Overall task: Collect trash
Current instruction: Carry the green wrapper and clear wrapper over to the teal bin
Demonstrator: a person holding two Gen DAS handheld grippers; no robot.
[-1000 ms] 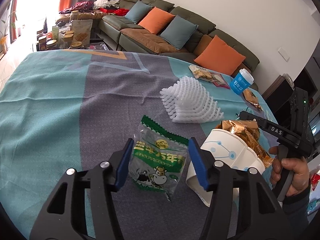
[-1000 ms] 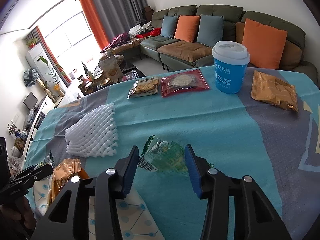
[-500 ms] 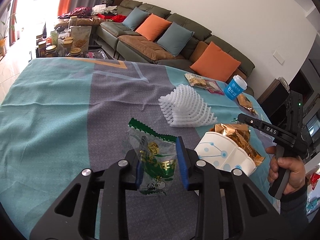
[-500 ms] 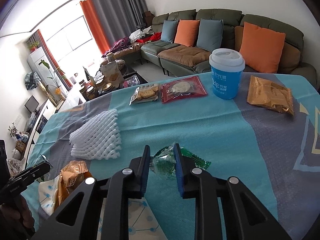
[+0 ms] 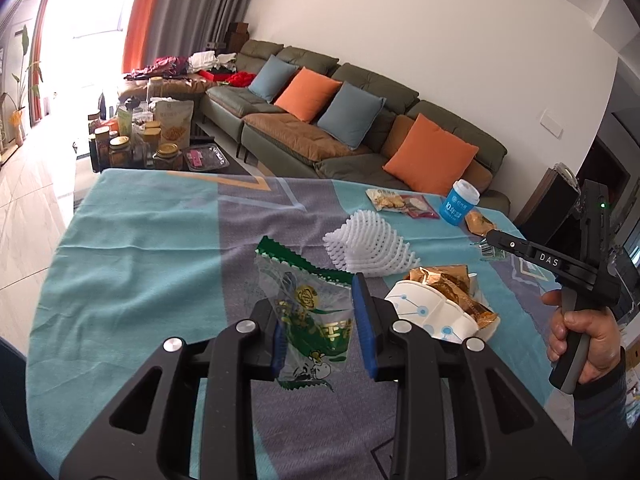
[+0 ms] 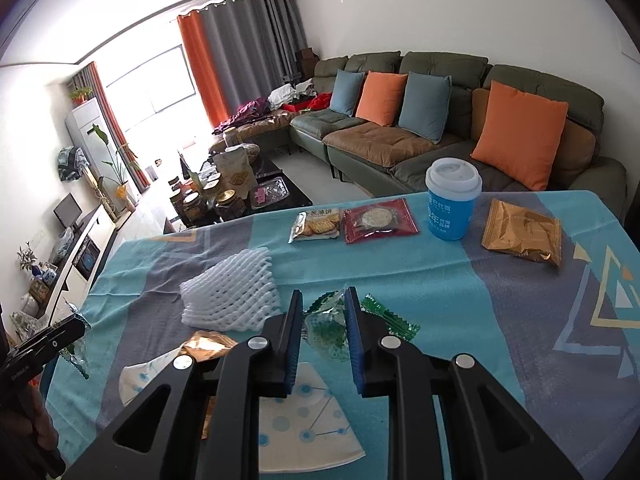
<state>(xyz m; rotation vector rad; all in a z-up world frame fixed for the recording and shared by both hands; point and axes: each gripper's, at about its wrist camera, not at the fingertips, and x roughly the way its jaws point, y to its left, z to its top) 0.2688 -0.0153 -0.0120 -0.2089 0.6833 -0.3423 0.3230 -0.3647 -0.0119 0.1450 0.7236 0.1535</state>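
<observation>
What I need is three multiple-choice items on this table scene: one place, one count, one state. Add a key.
1. The blue cup stands: A) on a shelf B) between the red packet and the gold packet C) on the floor.
2. Orange cushions on the sofa: A) two B) four C) none.
3. The left tongs are: A) open, empty B) shut on the green wrapper C) out of view.
Key: B, both packets flank it; A, two show; B, pads pinch the wrapper.
</observation>
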